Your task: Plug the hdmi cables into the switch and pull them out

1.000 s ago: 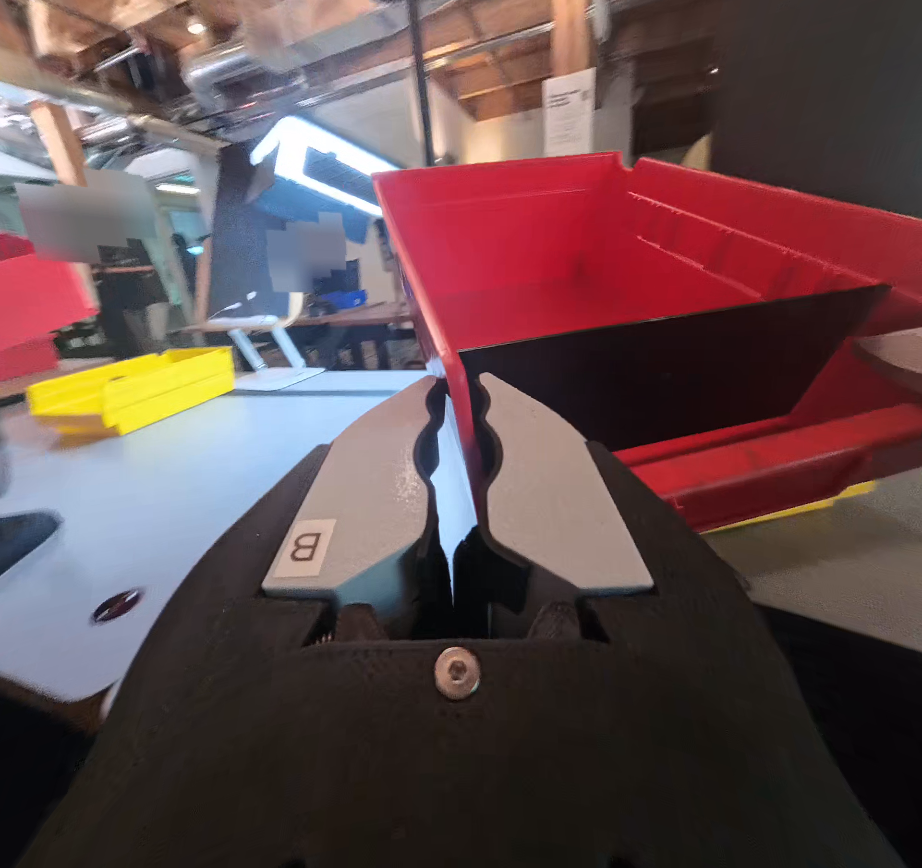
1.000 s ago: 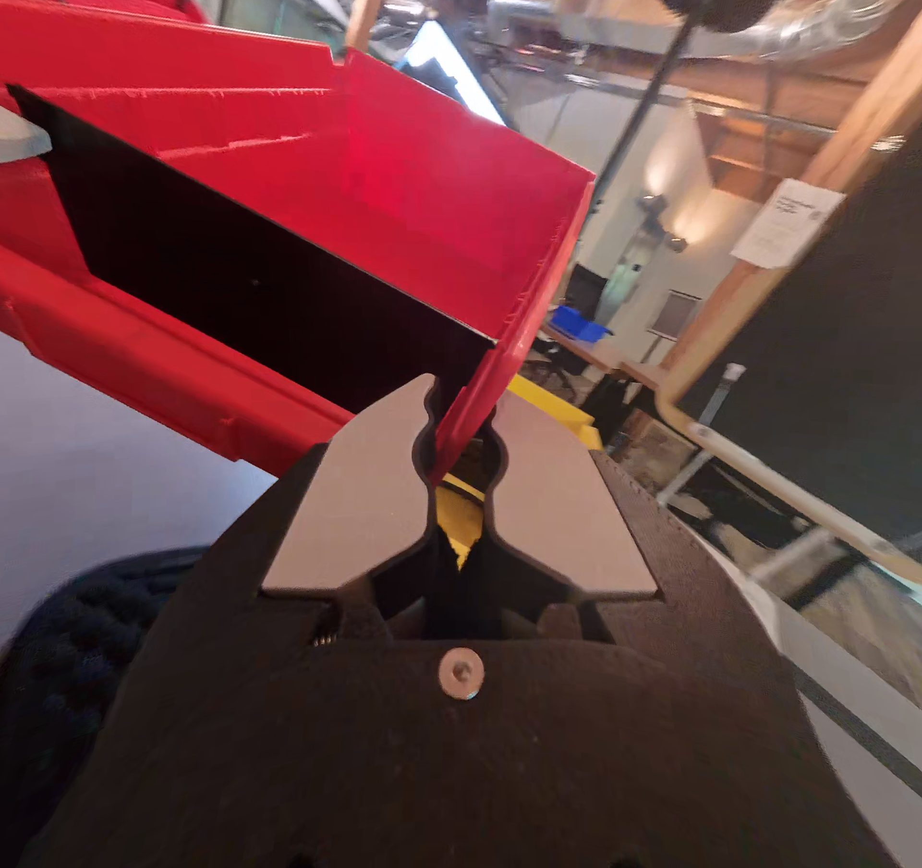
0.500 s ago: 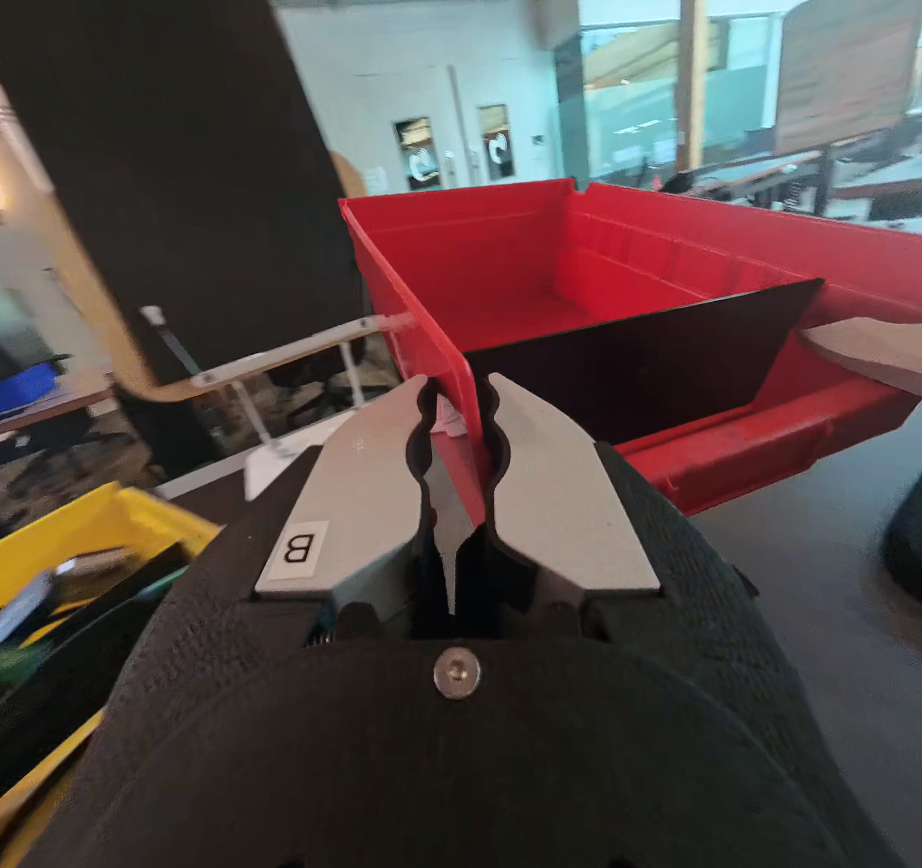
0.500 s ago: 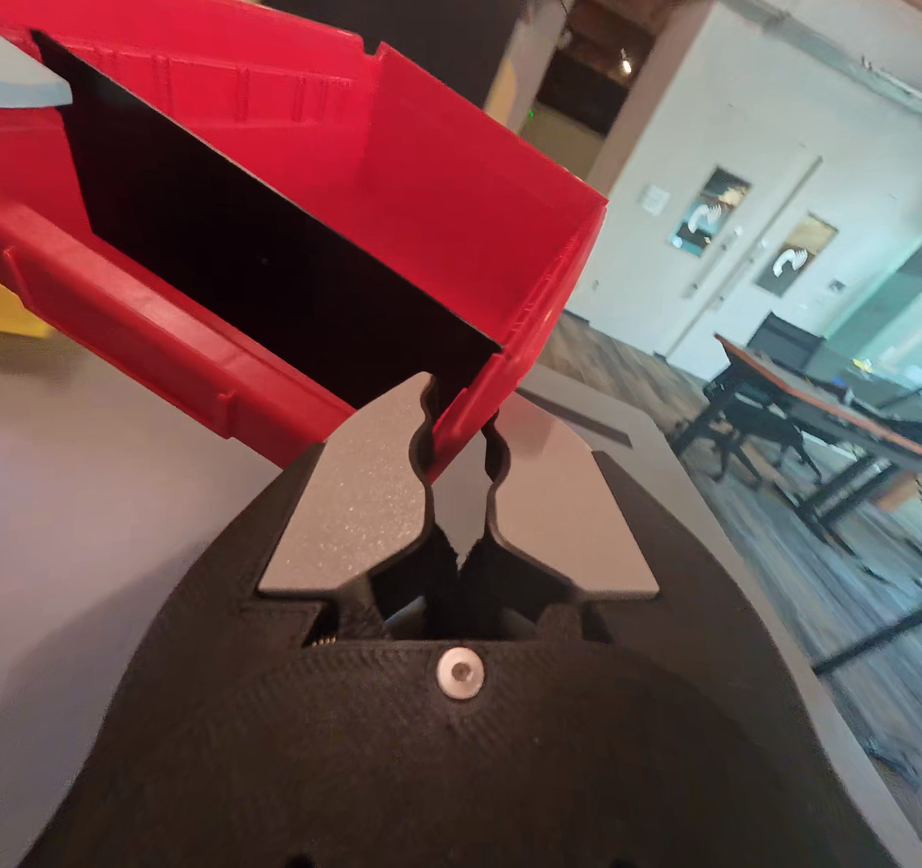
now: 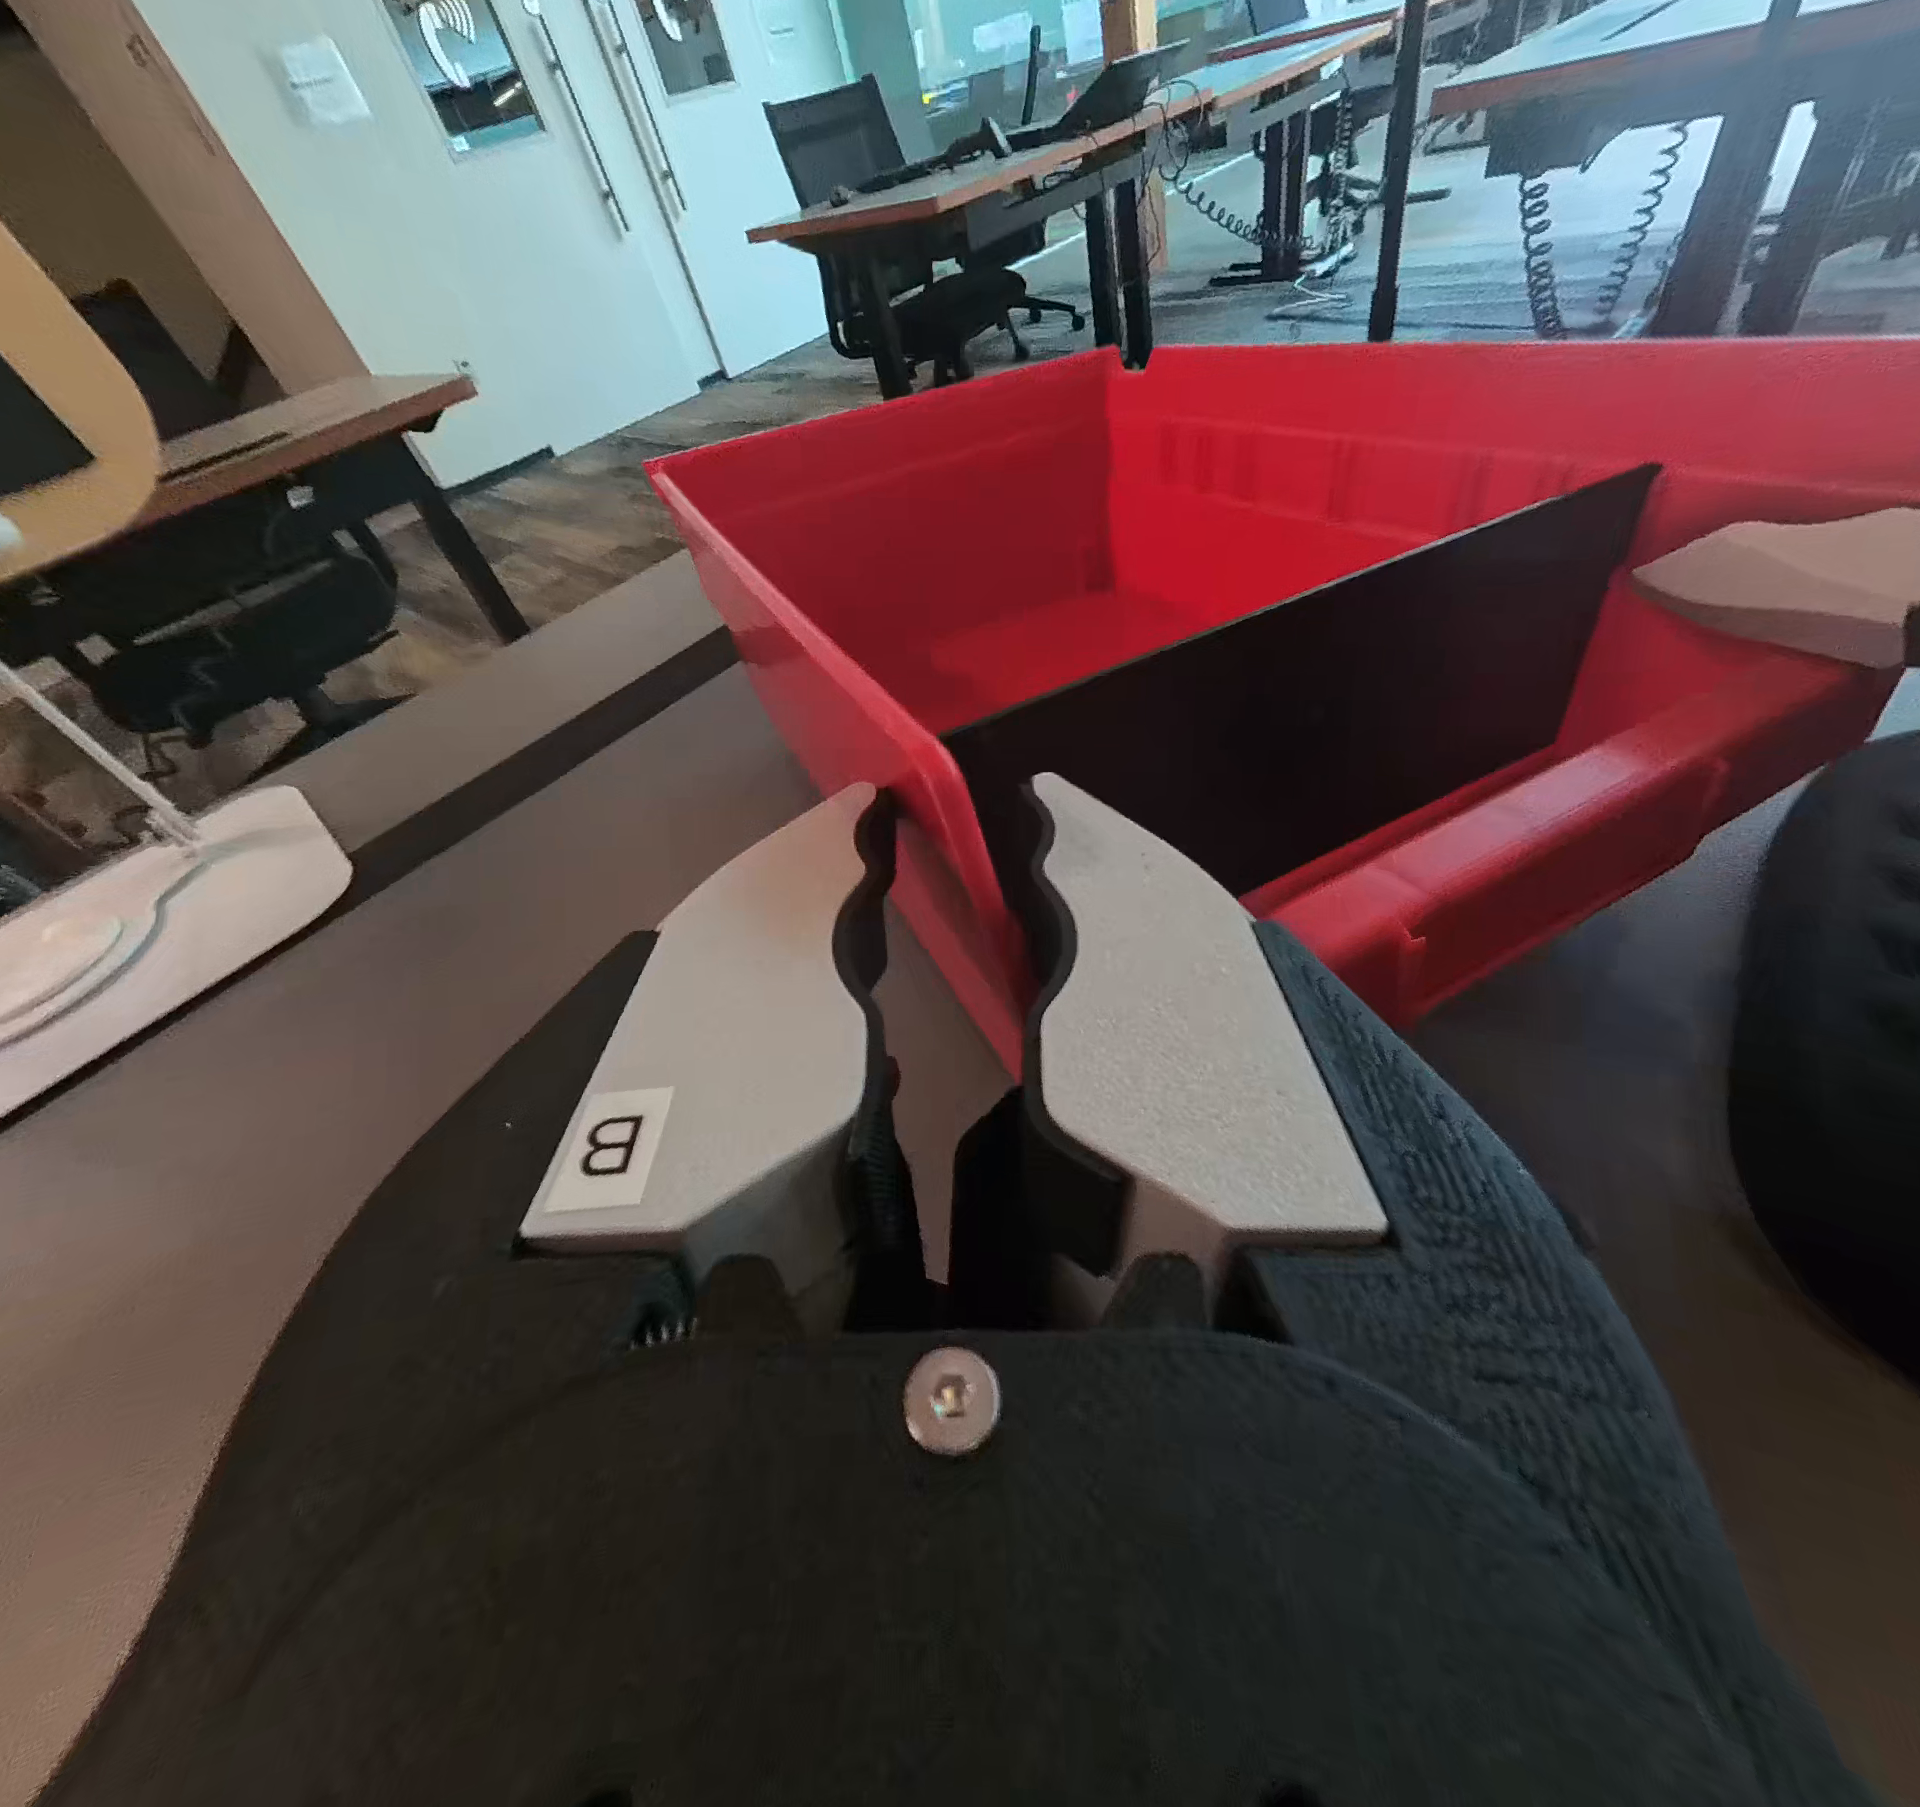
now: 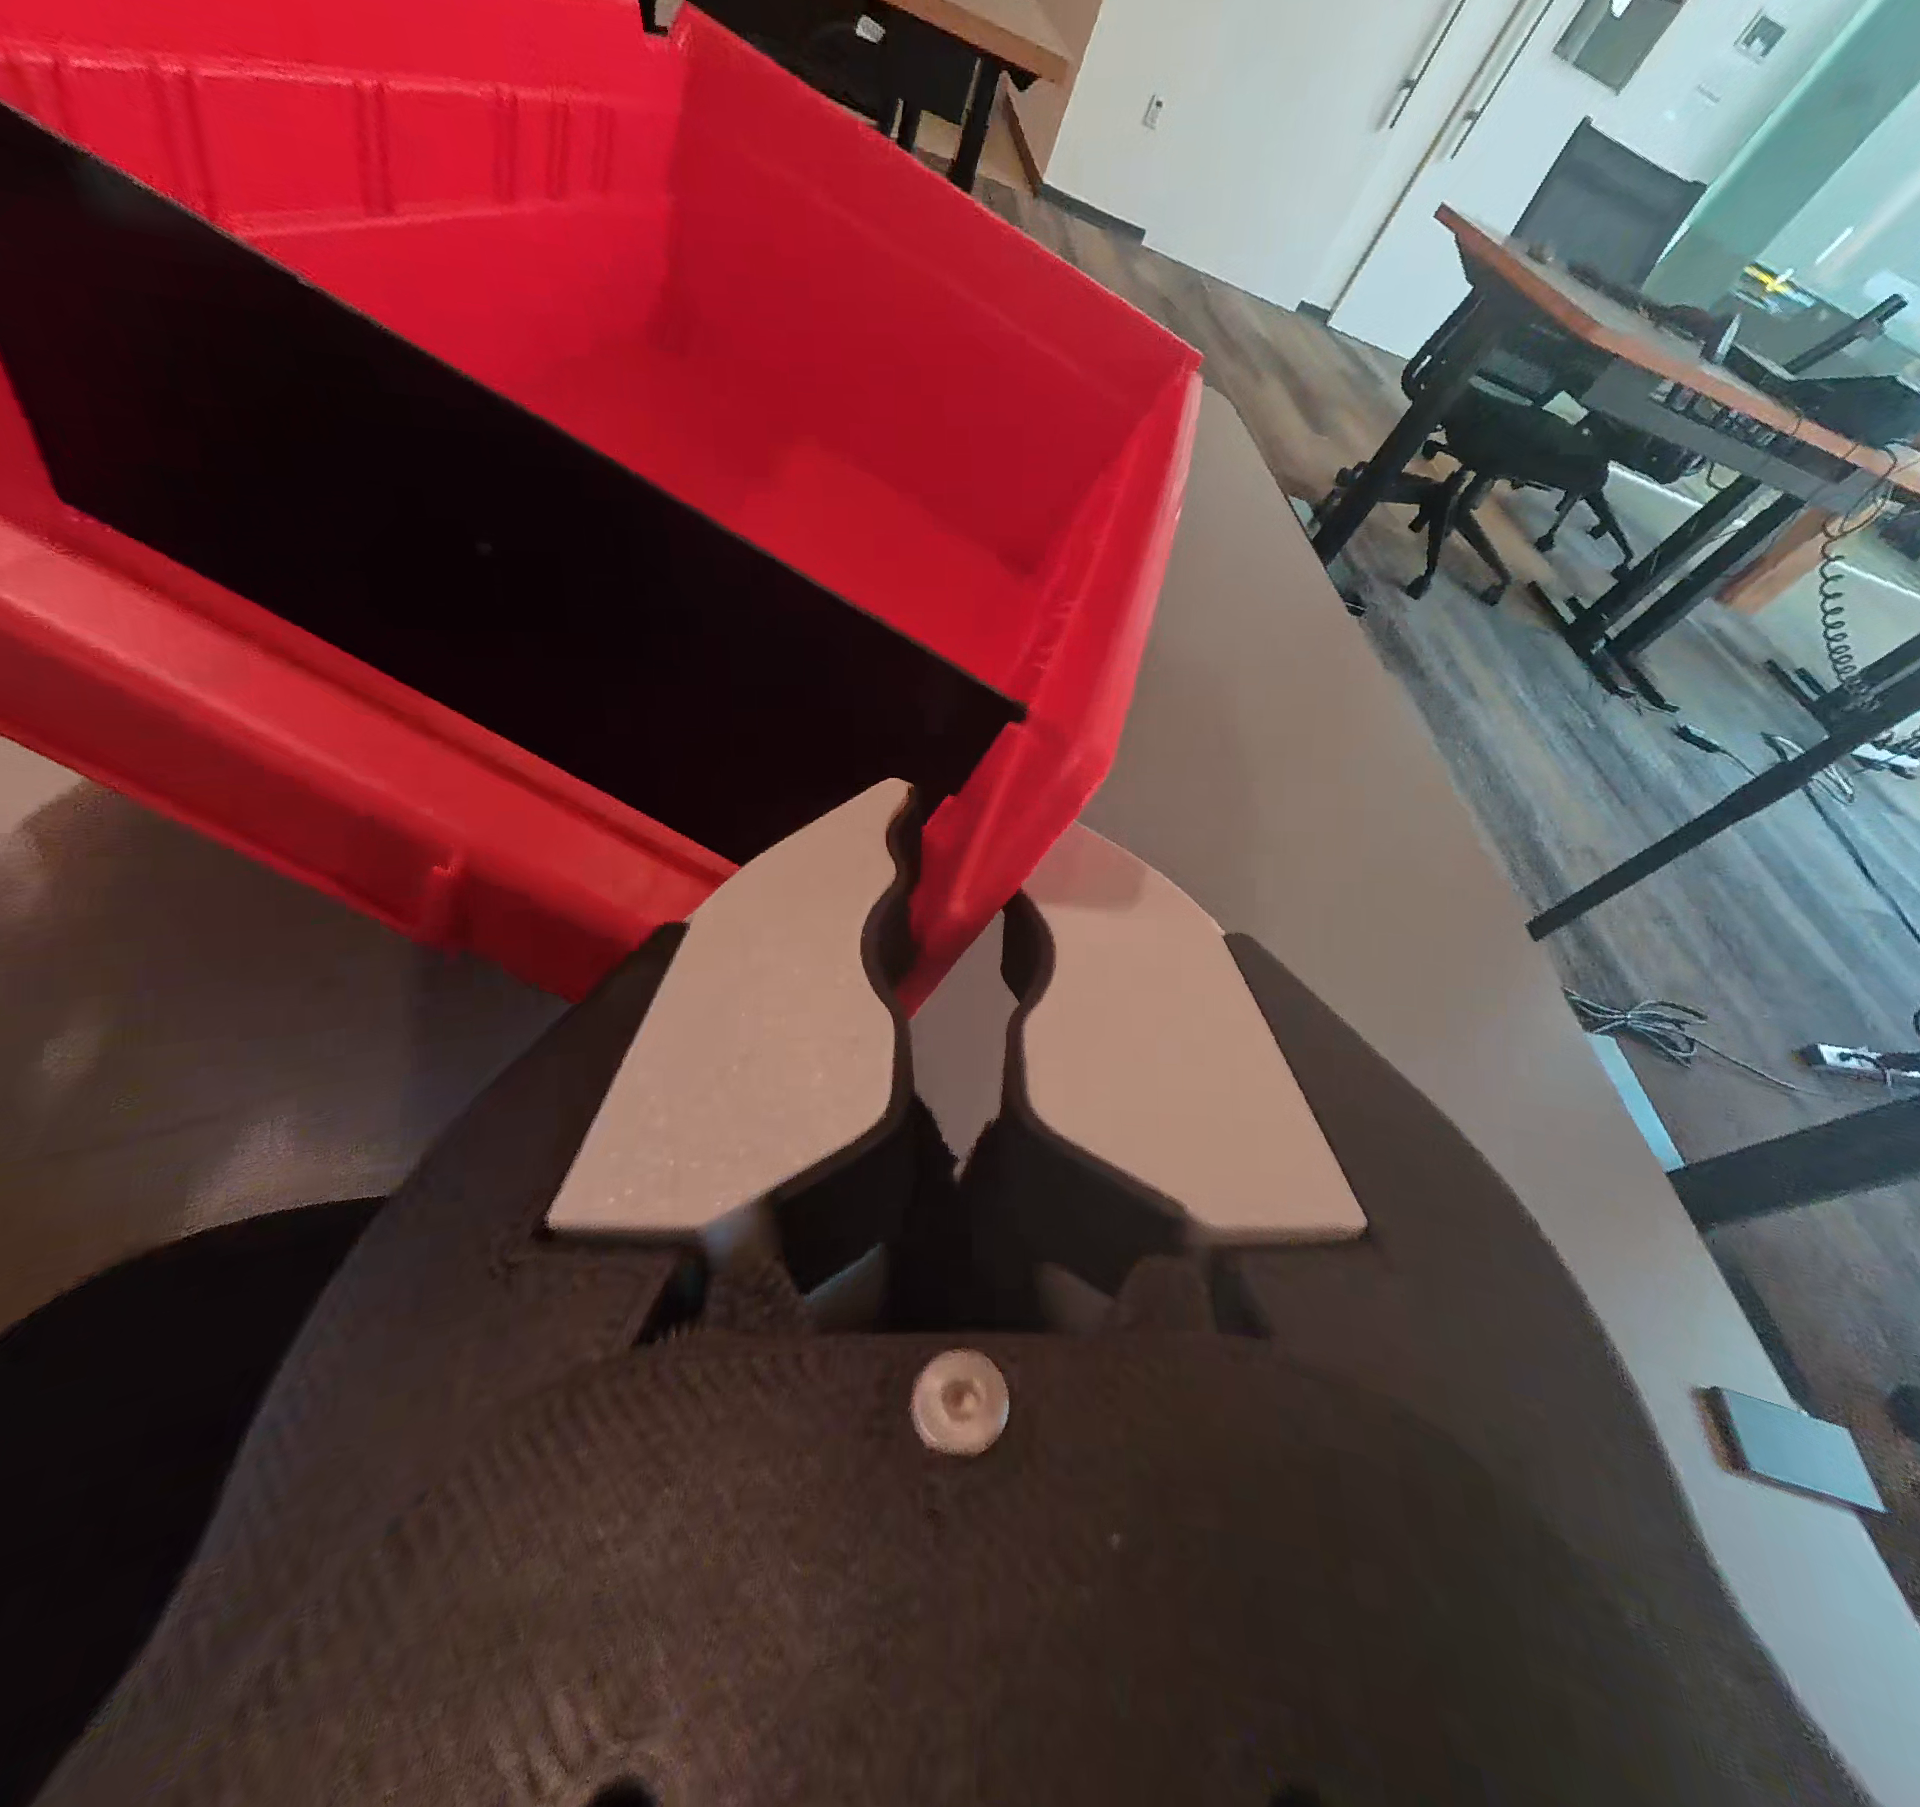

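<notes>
Two grippers share one load: a big red bin (image 5: 914, 552), carried by its opposite side walls over a grey-brown tabletop (image 5: 208, 1186). Half a second ago a dark curved panel filled the far left of the left wrist view and a yellow tray sat at the near left; now glass doors, desks and office chairs stand beyond the bin, and a white flat stand base (image 5: 135, 916) lies on the table at the left. The bin has therefore swung round with both clamps unchanged and sits lower against the table, probably about to be set down. For the task this looks like mere clearing or staging, since neither the HDMI cables nor the switch show in either view and no plugging has begun.

Glossy moulded plastic forms the bin, with ribbed inner walls, a rolled rim and a thick front lip. A flat matte black divider (image 5: 1299, 708) stands upright across it; the part of the bin in view holds nothing.

Clenched on the left wall is the left gripper (image 5: 951, 884); its grey fingers (image 5: 748, 1009) are finely speckled with wavy inner edges, set in a rough black printed body. Likewise pinching the right wall, just below the divider's corner, is the right gripper (image 6: 961, 910). A small dark flat device (image 6: 1792, 1461) lies at the table's near right edge.
</notes>
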The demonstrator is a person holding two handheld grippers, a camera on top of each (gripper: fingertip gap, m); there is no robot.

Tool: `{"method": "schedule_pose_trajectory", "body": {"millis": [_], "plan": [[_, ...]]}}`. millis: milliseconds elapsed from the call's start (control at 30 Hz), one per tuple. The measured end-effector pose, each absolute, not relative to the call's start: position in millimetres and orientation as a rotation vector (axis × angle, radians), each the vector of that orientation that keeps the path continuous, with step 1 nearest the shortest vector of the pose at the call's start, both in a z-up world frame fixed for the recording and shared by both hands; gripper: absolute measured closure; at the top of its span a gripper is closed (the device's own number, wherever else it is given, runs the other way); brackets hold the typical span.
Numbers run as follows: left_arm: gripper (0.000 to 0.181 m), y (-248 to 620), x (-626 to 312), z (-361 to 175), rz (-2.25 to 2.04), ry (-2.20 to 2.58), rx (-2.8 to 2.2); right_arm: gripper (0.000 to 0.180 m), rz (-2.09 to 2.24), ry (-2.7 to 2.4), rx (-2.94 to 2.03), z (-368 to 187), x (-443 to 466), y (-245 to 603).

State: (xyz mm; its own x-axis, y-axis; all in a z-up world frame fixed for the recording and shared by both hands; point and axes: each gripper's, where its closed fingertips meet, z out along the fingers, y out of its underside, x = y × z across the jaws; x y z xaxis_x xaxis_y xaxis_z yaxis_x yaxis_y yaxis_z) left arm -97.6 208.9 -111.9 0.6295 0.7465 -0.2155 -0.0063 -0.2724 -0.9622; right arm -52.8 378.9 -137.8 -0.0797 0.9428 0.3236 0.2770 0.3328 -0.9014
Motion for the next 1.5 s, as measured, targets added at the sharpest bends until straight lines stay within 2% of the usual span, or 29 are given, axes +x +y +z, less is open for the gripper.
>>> {"method": "schedule_pose_trajectory", "body": {"millis": [133, 167, 200, 267, 367, 433, 533, 667, 767, 867, 900, 1500], "plan": [[0.150, 212, -86, -141, 0.623, -0.608, -1.780, 0.164, 0.846, -1.667, -1.162, -147, -51, 381], [0.141, 206, -82, -143, 0.583, -0.618, -1.779, 0.145, 0.847, -1.712, -1.180, -151, -49, 381], [0.123, 198, -78, -137, 0.569, -0.616, -1.746, 0.131, 0.849, -1.706, -1.180, -149, -47, 383], [0.102, 174, -63, -104, 0.577, -0.579, -1.639, 0.119, 0.887, -1.603, -1.091, -125, -40, 386], [0.097, 115, -31, -58, 0.694, -0.500, -1.585, 0.102, 0.985, -1.460, -0.878, -78, -21, 372], [0.098, 57, -25, -61, 0.842, -0.505, -1.712, 0.107, 1.021, -1.517, -0.783, -67, -11, 350], [0.102, -37, -35, -98, 0.971, -0.685, -1.960, 0.118, 1.027, -1.798, -0.645, -79, -4, 297], [0.107, -110, -46, -153, 1.038, -0.782, -2.276, 0.117, 0.758, -2.172, -0.407, -127, -10, 244], [0.118, -133, -49, -185, 1.006, -0.815, -2.405, 0.125, 0.495, -2.326, -0.246, -165, -21, 232], [0.138, -160, -52, -192, 1.125, -0.796, -2.567, 0.130, 0.213, -2.366, -0.163, -191, -37, 249], [0.147, -164, -48, -195, 1.099, -0.769, -2.620, 0.143, 0.175, -2.356, -0.167, -193, -42, 255], [0.143, -282, 13, -193, 1.115, -0.658, -2.691, 0.145, -0.109, -2.407, -0.353, -195, -46, 394]]}}
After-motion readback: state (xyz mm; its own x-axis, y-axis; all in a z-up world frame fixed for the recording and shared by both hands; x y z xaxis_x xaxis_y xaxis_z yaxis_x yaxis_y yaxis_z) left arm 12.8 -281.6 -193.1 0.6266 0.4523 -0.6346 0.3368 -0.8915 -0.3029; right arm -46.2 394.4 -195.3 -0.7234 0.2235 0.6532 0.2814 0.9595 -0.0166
